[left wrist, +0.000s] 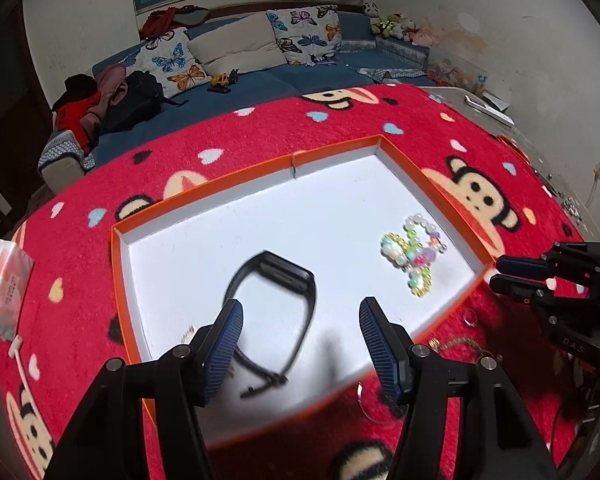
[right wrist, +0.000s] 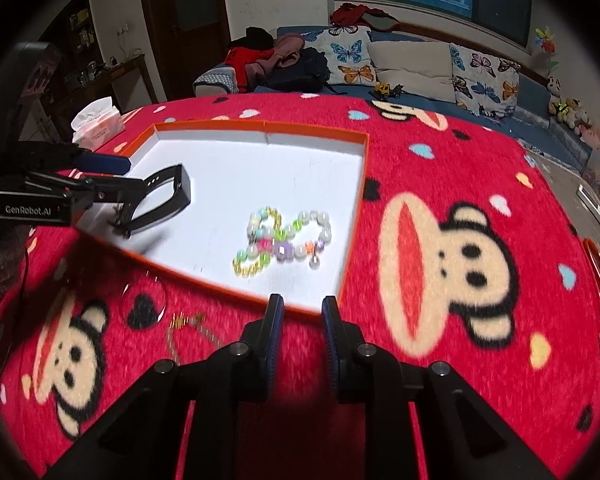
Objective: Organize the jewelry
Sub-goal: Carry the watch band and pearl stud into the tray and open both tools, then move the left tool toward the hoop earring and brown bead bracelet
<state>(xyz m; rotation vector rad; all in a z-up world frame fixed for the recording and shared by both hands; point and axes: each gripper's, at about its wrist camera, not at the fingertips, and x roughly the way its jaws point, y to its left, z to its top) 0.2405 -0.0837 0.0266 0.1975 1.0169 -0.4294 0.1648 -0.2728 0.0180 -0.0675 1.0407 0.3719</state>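
A white tray with an orange rim [left wrist: 204, 188] [right wrist: 364, 176] lies on the red monkey-print cloth. In it are a black watch band [left wrist: 284, 304] [right wrist: 168, 200] and a heap of coloured bead bracelets [left wrist: 414, 254] [right wrist: 284, 240]. My left gripper [left wrist: 300, 340] [right wrist: 112, 172] is open, hovering over the band with nothing between its fingers. My right gripper [right wrist: 299, 312] [left wrist: 496, 272] hovers at the tray's near right corner, fingers a small gap apart and empty. On the cloth beside the tray lie a thin clear ring [right wrist: 142, 300] [left wrist: 370, 404], a gold chain [right wrist: 188, 330] [left wrist: 456, 342] and a small ring [left wrist: 469, 316].
A tissue pack [right wrist: 96, 122] [left wrist: 0, 276] sits at the cloth's left edge with a white cable [left wrist: 22, 364]. A sofa with butterfly cushions [left wrist: 240, 52] stands behind the table. A grey table part with a remote [left wrist: 488, 108] lies at the right.
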